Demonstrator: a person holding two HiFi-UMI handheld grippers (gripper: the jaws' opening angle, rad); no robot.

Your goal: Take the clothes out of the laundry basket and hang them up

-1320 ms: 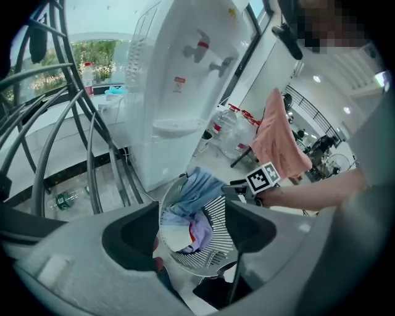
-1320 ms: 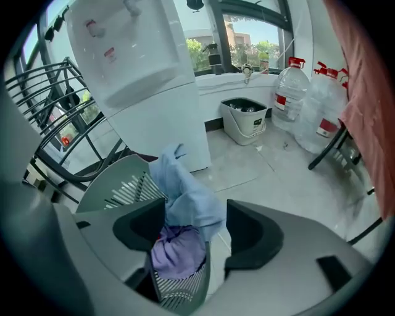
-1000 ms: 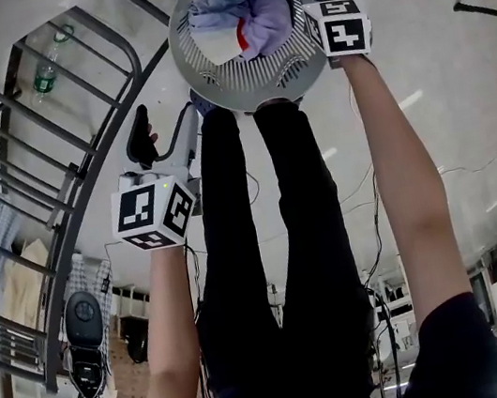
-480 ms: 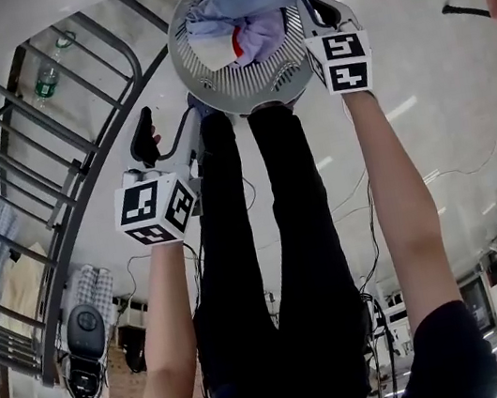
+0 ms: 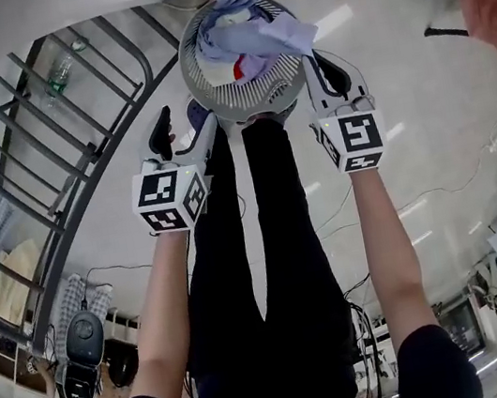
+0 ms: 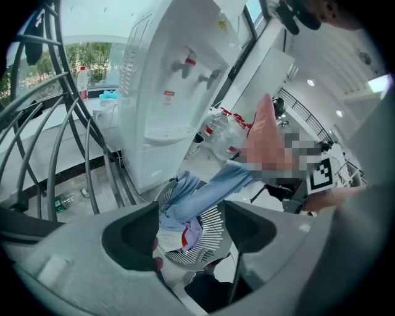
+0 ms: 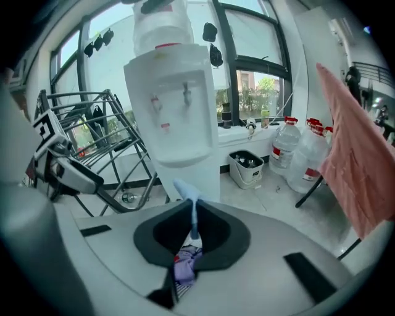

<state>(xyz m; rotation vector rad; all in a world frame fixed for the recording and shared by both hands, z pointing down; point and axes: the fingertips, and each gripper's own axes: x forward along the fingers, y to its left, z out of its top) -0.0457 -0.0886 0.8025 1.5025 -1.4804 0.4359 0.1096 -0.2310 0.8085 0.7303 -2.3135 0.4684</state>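
Observation:
The round grey slatted laundry basket stands on the floor by the person's feet, with several clothes bunched inside, white, lilac and a bit of red. My right gripper is shut on a light blue garment at the basket's right rim. The cloth stretches from the pile up to the jaws, and its tip pokes out between them. My left gripper hovers to the left of the basket, open, with nothing between its jaws. Through its gap I see the basket and the stretched blue garment.
A metal tube drying rack stands at the left. A white water dispenser is behind the basket, with a small bin and water bottles beside it. A pink cloth hangs at the right.
My right gripper has risen from the basket's rim and drawn the light blue garment up out of the pile. The left gripper has lifted slightly and stays open.

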